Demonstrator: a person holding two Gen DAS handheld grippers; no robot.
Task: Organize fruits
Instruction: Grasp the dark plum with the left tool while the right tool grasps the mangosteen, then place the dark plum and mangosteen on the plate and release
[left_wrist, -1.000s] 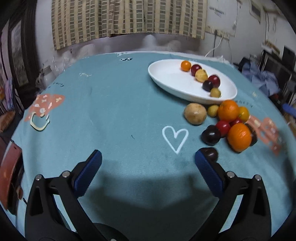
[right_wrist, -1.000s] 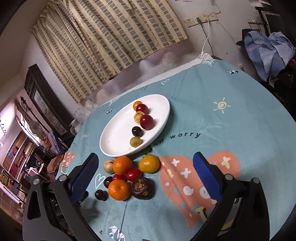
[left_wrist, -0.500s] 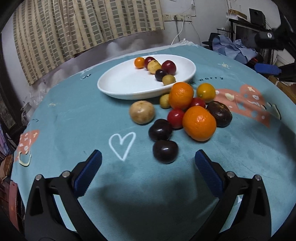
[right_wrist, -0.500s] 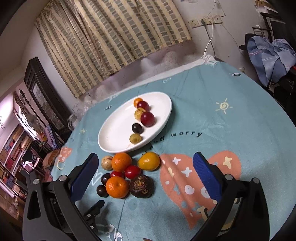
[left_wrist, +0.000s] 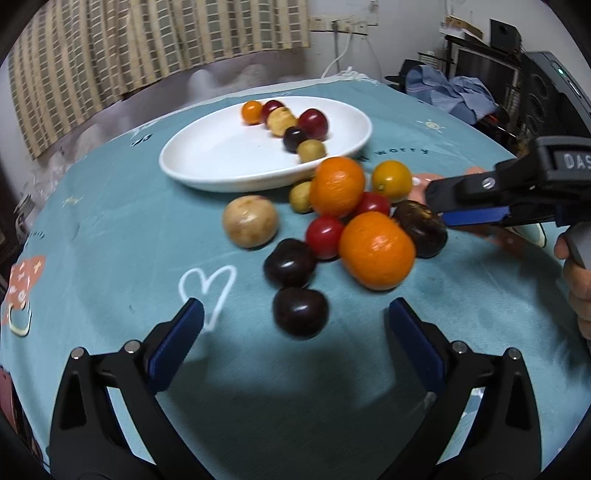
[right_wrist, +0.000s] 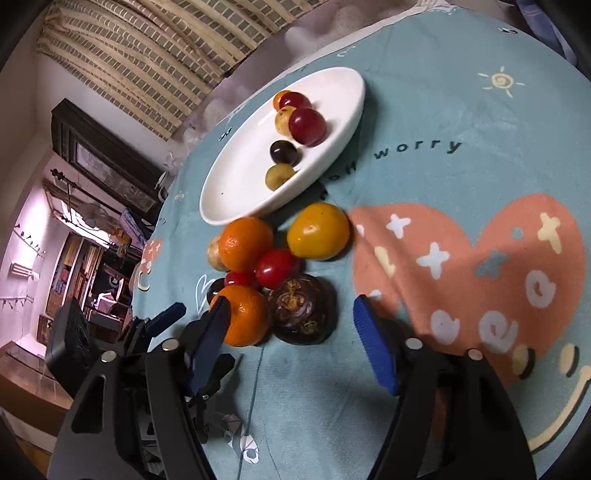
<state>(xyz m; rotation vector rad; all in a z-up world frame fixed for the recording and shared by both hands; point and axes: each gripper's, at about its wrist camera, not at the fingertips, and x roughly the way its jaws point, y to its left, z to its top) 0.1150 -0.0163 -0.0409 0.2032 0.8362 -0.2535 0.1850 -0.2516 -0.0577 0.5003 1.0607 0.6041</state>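
Observation:
A white oval plate (left_wrist: 229, 162) (right_wrist: 236, 184) holds several small fruits in a row. In front of it lies a loose pile on the teal cloth: two oranges (left_wrist: 376, 249) (right_wrist: 245, 319), red tomatoes (left_wrist: 324, 236), a yellow fruit (left_wrist: 391, 179) (right_wrist: 317, 230), a tan fruit (left_wrist: 250, 220), dark plums (left_wrist: 300, 312) and a dark mangosteen (left_wrist: 421, 227) (right_wrist: 303, 310). My left gripper (left_wrist: 293, 328) is open, low over the cloth, with the nearest dark plum between its fingers. My right gripper (right_wrist: 290, 332) is open around the mangosteen and also shows from the side in the left wrist view (left_wrist: 476, 206).
The round table carries a teal cloth with a white heart outline (left_wrist: 207, 286) and a big pink heart print (right_wrist: 480, 266). Curtains (left_wrist: 147, 44) hang behind. Clothes and shelves (left_wrist: 454, 92) stand off the table's right side.
Both grippers have closed in on the fruit pile. The left one swung right and forward to the near plum; the right one dropped low to the mangosteen. Both stay open.

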